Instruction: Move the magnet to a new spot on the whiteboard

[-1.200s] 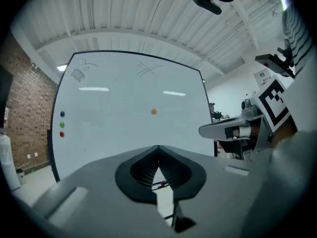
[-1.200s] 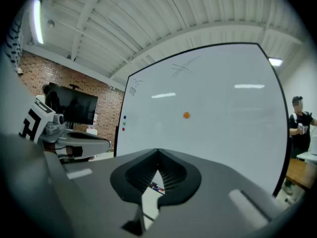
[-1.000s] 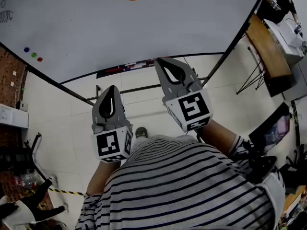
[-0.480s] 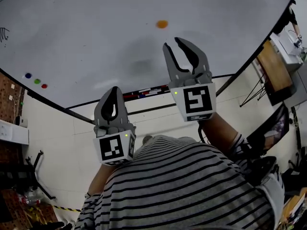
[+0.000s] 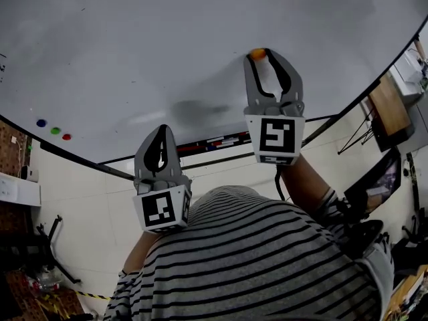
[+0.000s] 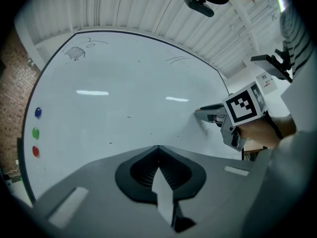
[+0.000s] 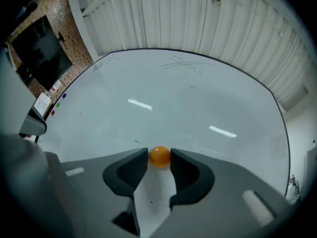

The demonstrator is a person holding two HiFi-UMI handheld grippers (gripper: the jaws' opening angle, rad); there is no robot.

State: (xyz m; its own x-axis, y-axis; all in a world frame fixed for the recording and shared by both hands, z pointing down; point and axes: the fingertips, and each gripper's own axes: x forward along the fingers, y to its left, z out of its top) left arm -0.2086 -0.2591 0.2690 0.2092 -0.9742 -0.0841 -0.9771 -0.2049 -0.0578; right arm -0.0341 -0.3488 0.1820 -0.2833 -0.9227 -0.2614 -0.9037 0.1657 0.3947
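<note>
Left gripper (image 5: 160, 130): low, at 7 o'clock, with fingers closed and empty.
Right gripper (image 5: 266, 54): has risen to the whiteboard (image 5: 147, 39) – fingers opening wide.
Magnet (image 7: 159, 156): orange, at 1 o'clock between those fingers, not yet gripped – closing on it comes next, I judge.

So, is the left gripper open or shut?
Shut: the left gripper has both jaws meeting at the tips, with nothing between them.
</note>
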